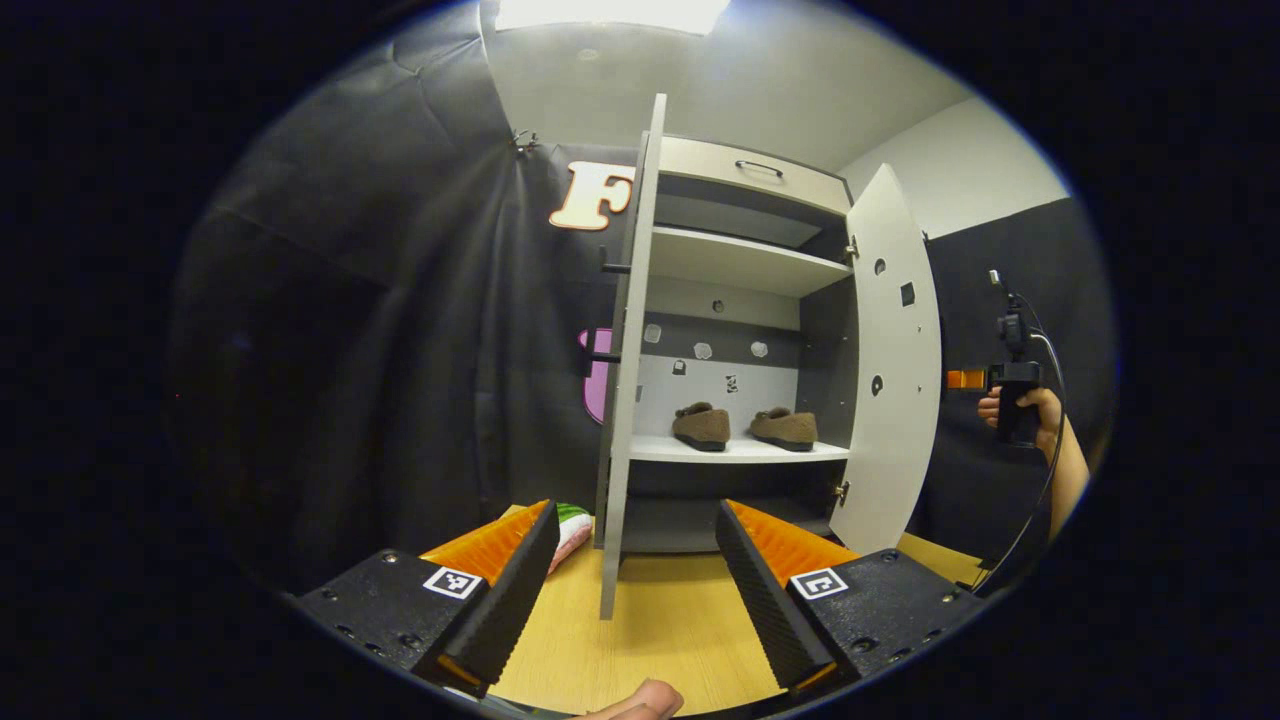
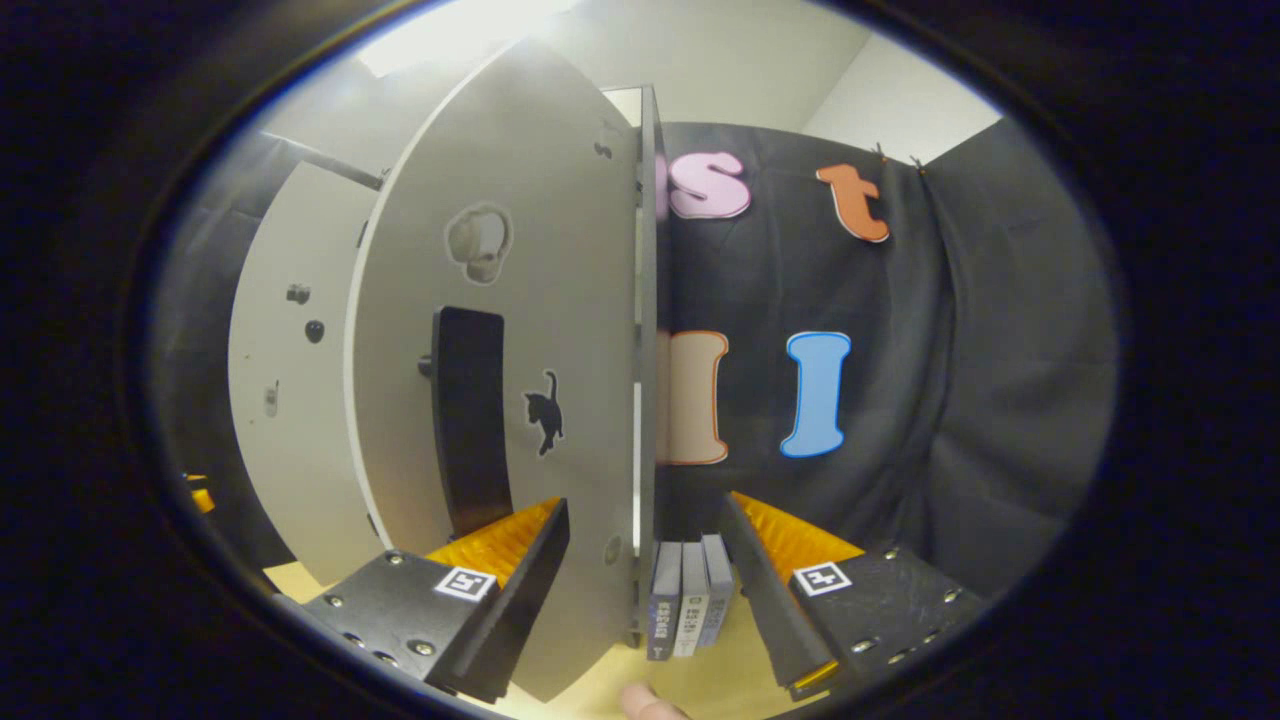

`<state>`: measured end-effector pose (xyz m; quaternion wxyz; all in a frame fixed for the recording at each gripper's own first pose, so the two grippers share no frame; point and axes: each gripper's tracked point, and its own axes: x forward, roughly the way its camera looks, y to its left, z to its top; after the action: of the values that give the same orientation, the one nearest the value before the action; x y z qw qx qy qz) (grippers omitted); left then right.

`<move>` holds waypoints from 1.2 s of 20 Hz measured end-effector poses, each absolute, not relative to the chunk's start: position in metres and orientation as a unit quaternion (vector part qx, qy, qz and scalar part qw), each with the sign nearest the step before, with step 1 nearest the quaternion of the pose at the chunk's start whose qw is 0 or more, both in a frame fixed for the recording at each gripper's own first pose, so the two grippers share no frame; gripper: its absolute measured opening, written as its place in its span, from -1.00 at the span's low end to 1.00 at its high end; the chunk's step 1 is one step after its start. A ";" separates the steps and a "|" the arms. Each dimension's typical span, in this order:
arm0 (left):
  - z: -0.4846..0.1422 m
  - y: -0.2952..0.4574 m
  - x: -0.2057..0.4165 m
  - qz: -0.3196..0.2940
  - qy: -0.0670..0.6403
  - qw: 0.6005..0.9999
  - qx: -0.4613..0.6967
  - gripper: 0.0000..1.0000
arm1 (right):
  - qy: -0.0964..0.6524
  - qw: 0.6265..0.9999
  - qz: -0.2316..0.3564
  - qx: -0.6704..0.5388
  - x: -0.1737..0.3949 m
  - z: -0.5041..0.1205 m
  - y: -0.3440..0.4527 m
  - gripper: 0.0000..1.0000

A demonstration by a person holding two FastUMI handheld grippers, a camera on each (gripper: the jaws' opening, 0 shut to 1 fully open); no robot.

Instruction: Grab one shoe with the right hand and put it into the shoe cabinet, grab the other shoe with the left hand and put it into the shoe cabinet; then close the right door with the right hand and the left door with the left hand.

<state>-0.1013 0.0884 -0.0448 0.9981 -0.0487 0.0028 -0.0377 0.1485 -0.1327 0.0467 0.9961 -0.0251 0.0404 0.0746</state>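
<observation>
Left gripper view: left gripper jaws apart, holding nothing, low over the wooden floor board. Left door stands edge-on straight ahead, its bottom edge lined up between the fingers but farther off; contact can't be told. Shoe cabinet open. Both shoes inside on the lower shelf: left shoe toward the shelf's left end, right shoe toward its right end, apart from each other. Right door swung open. Beyond its outer edge, a hand grips the right gripper; jaws hidden by the door, state can't be told here. A fingertip is cut off at the view's bottom edge.

Right gripper view: right gripper jaws apart, empty. Right door's outer face close ahead, with a dark handle and a cat sticker. The door's free edge runs down between the fingers; touching or not is unclear. Left door sits behind it. Small books stand on the floor by the door's bottom edge, against the black cloth.
</observation>
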 end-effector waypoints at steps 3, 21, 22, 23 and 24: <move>-0.045 0.093 -0.104 -0.037 0.003 0.998 -0.045 0.92 | 0.027 0.996 0.065 -0.049 0.151 0.051 -0.105 0.85; -0.050 0.215 -0.076 0.055 0.018 0.998 -0.040 0.92 | 0.010 0.994 0.106 0.018 0.094 0.015 -0.015 0.96; -0.047 0.230 -0.069 0.068 0.020 0.997 -0.037 0.92 | 0.011 0.995 0.099 0.022 0.088 0.014 -0.017 0.97; -0.042 0.245 -0.063 0.080 0.019 0.996 -0.036 0.92 | 0.009 0.995 0.096 0.023 0.082 0.013 -0.017 0.96; -0.035 0.257 -0.051 0.087 0.018 0.995 -0.036 0.86 | 0.008 0.995 0.093 0.021 0.077 0.012 -0.016 0.96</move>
<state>-0.0514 0.2574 -0.0349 0.9954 -0.0364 0.0175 0.0871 0.0770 -0.0157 0.0125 0.9954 0.0205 0.0079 0.0930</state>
